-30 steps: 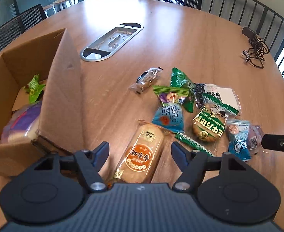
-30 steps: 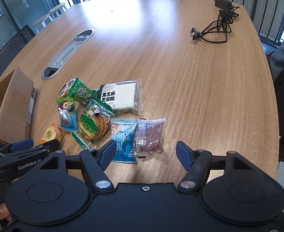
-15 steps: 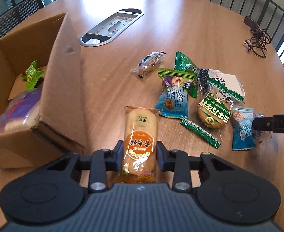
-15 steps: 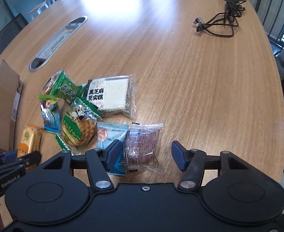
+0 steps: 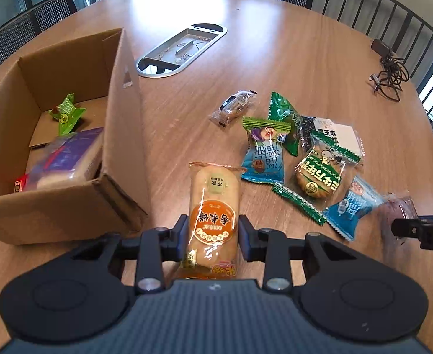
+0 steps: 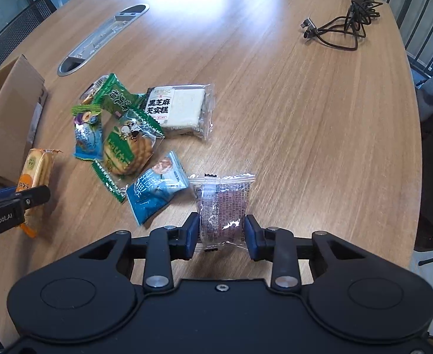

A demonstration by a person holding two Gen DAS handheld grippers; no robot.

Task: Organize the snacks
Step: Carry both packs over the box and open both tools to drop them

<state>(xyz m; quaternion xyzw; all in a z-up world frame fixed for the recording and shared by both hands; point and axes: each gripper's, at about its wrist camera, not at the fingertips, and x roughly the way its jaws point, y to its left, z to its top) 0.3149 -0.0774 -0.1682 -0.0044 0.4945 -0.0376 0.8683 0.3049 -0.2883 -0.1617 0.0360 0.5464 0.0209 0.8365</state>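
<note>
My left gripper [image 5: 213,237] is shut on an orange rice-cracker packet [image 5: 213,203], held just above the table beside the open cardboard box [image 5: 122,112]. The box holds a purple-white pack [image 5: 65,156] and a green packet [image 5: 67,113]. My right gripper [image 6: 222,236] is shut on a clear packet with a purple snack [image 6: 225,203], which also shows blurred in the left wrist view [image 5: 399,209]. Several loose snack packets lie between them: a blue one [image 6: 154,188], a green cookie pack [image 6: 127,150], a white sesame cake [image 6: 178,109].
A metal cable hatch [image 5: 184,48] is set in the round wooden table [image 6: 305,118]. A black cable and charger [image 6: 343,26] lie at the far right. Chairs and a railing ring the table's far edge.
Both grippers went from open to shut. The left closed on the orange packet and lifted it slightly. The right moved forward and closed on the purple snack packet.
</note>
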